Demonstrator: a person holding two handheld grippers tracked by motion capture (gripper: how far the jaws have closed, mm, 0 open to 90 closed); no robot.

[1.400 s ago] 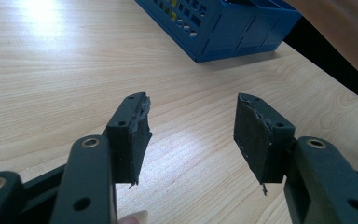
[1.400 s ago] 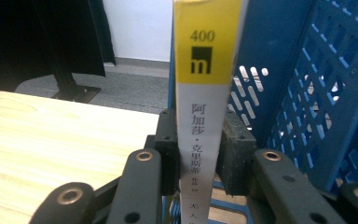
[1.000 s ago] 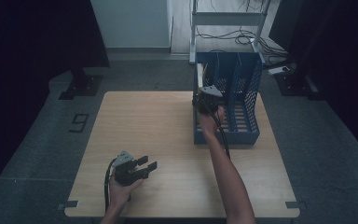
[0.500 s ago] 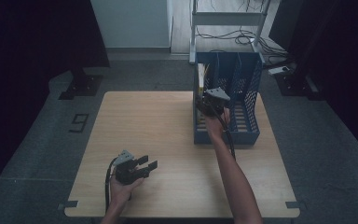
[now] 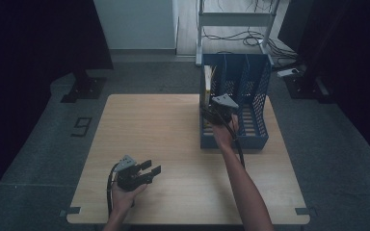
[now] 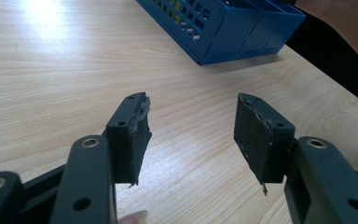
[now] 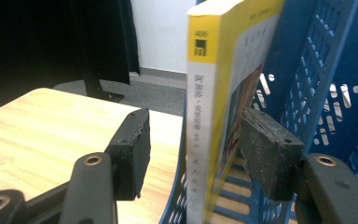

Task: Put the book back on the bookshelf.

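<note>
Work in hand: a yellow book [image 7: 214,107] being stood in a blue file rack [image 5: 250,91], at the far right of the wooden table [image 5: 173,125].
Book, place: upright in the rack's leftmost compartment, spine facing the near side, leaning a little against the blue divider.
Done so far: by my reading the book is already home in its slot and stands on its own.
Left to do: drawing the right gripper [image 7: 193,140] clear of the rack; nothing else on the table looks to be waiting for filing.
Right gripper, jaws: they have just been opening. The book's spine sits between them, the left pad stands off from it, the right pad lies close by the cover; I judge the grip let go.
Left gripper [image 6: 191,126], jaws: spread wide with nothing between them, bare tabletop beneath.
Left gripper, place: near left of the table, well apart from the rack, resting in the person's hand.
Count, books: one.
Count, file racks: one, with three compartments; the middle and right ones seem to hold nothing, as far as the high view shows.
Count, grippers: two, one per hand.
Count, tables: one.
Beyond the table: a white shelf frame [image 5: 236,19] with cables on the floor, far side.
</note>
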